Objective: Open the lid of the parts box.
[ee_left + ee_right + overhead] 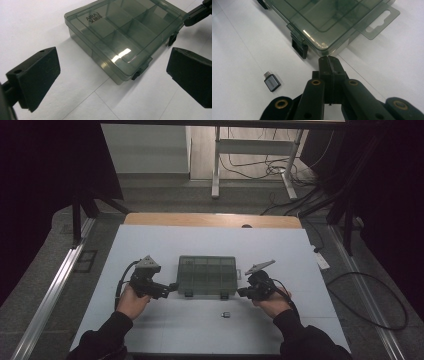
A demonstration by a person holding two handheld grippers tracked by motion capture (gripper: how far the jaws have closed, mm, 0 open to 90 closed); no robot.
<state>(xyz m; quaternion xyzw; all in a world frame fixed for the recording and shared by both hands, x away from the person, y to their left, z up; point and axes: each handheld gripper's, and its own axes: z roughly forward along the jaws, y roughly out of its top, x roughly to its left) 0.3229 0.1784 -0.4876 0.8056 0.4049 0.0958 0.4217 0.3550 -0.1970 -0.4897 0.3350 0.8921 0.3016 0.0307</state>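
Observation:
A smoky transparent compartment box (207,276) lies closed in the middle of the white table, with two black latches on its near side. My left gripper (169,287) is just left of it, open, its two black pads (40,72) spread wide and empty, pointing at the box (125,32). My right gripper (242,291) is shut with nothing in it, and its tip (329,62) sits just off the box's near right corner (329,48). A small grey USB adapter (226,314) lies on the table in front of the box, also seen as the adapter (272,83) left of my right jaws.
The white table surface (165,330) reaches to a wooden strip (210,220) at the far edge. Beyond it are a desk frame (216,165) and cables on the floor. A hang tab (379,21) sticks out from the box's right end.

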